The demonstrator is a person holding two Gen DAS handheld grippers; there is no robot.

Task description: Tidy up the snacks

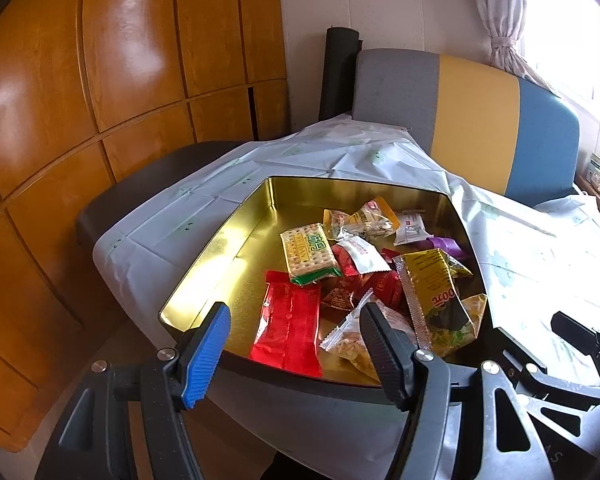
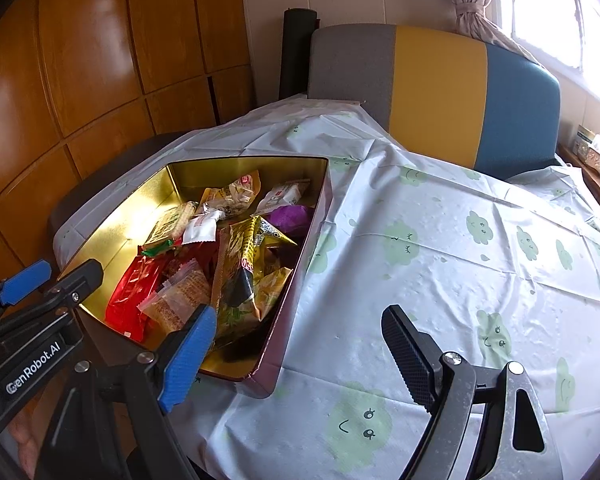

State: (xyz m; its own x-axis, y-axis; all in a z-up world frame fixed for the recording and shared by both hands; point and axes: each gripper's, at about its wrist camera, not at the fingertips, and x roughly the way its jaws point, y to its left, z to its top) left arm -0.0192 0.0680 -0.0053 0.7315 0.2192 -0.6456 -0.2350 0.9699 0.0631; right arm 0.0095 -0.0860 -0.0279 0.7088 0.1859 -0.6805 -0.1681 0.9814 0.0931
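From my left wrist, the gold tin [image 1: 236,248] sits at the near corner of the desk [image 1: 540,264], on its pale cloth. All the snacks in view lie inside it, heaped toward its right half, so the left of the floor is bare metal. I judge that is because they were dropped in from that side and have not been spread out. The red packet [image 1: 288,328] lies flat nearest me, with the cracker pack [image 1: 306,252] just beyond it, overlapping its top edge. A yellow bag [image 1: 440,300] leans against the right wall, and a clear wrapper of biscuits [image 1: 354,338] lies between it and the red packet.

My left claw [image 1: 296,352] hangs over the near rim with its jaws parted. Nothing is between them: the red packet shows through the gap, lying below, and neither pad presses on it. The black finger [image 1: 384,352] crosses in front of the clear wrapper; whether it touches I cannot tell.

From my right wrist, the same tin [image 2: 308,240] is off to the left, and the cloth printed with green clouds is bare of snacks across all I can see of it. That suggests the gathering is mostly done, with only tidying inside the tin left.

My right claw [image 2: 300,356] stands wide open beside the tin's right wall, holding nothing. Its blue finger [image 2: 188,356] overlaps the tin's near corner and its black finger [image 2: 410,356] is over the cloth.
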